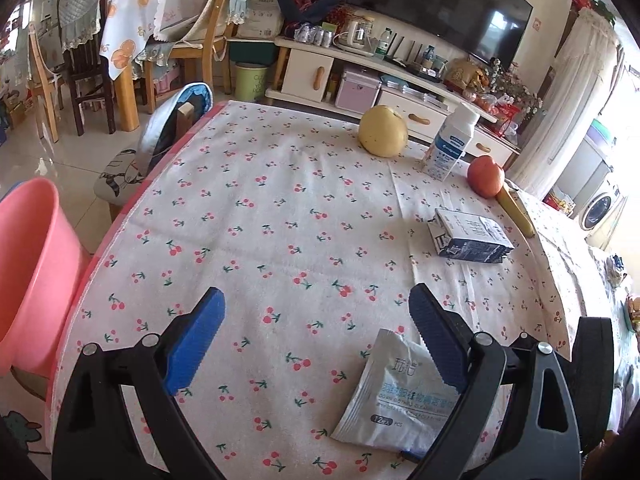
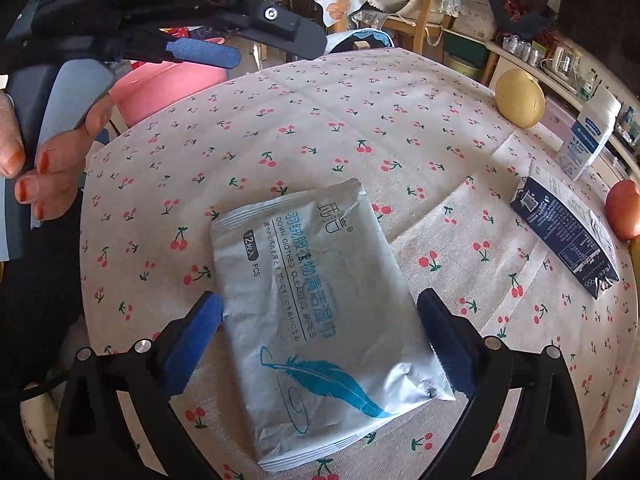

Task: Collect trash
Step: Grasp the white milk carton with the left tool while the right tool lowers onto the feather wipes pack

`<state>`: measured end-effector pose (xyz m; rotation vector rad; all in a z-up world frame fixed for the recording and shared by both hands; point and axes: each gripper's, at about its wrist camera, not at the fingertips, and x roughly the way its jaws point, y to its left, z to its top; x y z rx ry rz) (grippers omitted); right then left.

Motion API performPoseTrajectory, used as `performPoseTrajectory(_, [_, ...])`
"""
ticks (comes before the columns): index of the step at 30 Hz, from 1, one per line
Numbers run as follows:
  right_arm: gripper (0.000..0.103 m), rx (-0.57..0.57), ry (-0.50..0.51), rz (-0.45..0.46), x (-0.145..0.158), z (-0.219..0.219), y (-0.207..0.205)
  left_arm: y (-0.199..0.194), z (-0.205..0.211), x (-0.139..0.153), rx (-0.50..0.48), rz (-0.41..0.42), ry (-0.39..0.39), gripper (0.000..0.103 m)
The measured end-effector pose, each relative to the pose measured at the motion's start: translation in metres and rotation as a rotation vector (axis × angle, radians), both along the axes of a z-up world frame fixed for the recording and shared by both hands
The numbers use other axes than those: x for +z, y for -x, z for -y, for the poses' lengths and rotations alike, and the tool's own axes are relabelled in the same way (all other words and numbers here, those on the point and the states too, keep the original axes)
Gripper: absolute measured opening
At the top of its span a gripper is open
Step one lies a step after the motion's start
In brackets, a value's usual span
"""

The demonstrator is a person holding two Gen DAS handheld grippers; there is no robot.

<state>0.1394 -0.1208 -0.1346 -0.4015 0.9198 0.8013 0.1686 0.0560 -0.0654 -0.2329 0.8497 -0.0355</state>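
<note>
A silver wet-wipes packet lies flat on the cherry-print tablecloth. My right gripper is open, its blue fingers on either side of the packet. The packet also shows in the left wrist view, beside the right finger of my left gripper, which is open and empty above the cloth. A flattened dark blue carton lies further right, and also shows in the right wrist view. A pink bucket stands off the table's left edge. The left gripper appears at the top left of the right wrist view.
A yellow pear, a white bottle, a red apple and a banana sit along the table's far edge. A chair stands at the far left side. A TV cabinet is behind.
</note>
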Motion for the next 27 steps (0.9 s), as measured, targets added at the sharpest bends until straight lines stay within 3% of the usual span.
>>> performPoseTrajectory(6, [0.083, -0.051, -0.034, -0.015, 0.002, 0.01, 0.0, -0.045, 0.034, 0.003, -0.181, 0.027, 0.064, 0.094])
performPoseTrajectory(10, [0.046, -0.14, -0.112, -0.051, 0.009, 0.036, -0.012, -0.079, 0.072, 0.0, -0.387, 0.061, -0.034, 0.094])
performPoseTrajectory(11, [0.044, -0.151, -0.137, -0.077, 0.009, 0.043, -0.016, -0.087, 0.083, -0.003, -0.443, 0.061, -0.079, 0.094])
performPoseTrajectory(15, [0.046, -0.171, -0.143, -0.055, 0.012, 0.049, -0.015, -0.112, 0.118, -0.014, -0.592, 0.049, -0.168, 0.094])
performPoseTrajectory(17, [0.054, -0.154, -0.138, -0.048, 0.014, 0.049, -0.013, -0.121, 0.14, -0.018, -0.682, 0.05, -0.215, 0.094])
performPoseTrajectory(19, [0.082, -0.125, -0.141, -0.032, 0.017, 0.048, -0.008, -0.127, 0.159, -0.022, -0.756, 0.047, -0.253, 0.094])
performPoseTrajectory(20, [0.088, -0.114, -0.141, -0.02, 0.018, 0.047, -0.005, -0.13, 0.168, -0.025, -0.791, 0.043, -0.265, 0.094])
performPoseTrajectory(27, [0.094, -0.088, -0.113, -0.039, 0.008, 0.045, -0.008, -0.16, 0.214, -0.056, -0.92, -0.037, -0.384, 0.094])
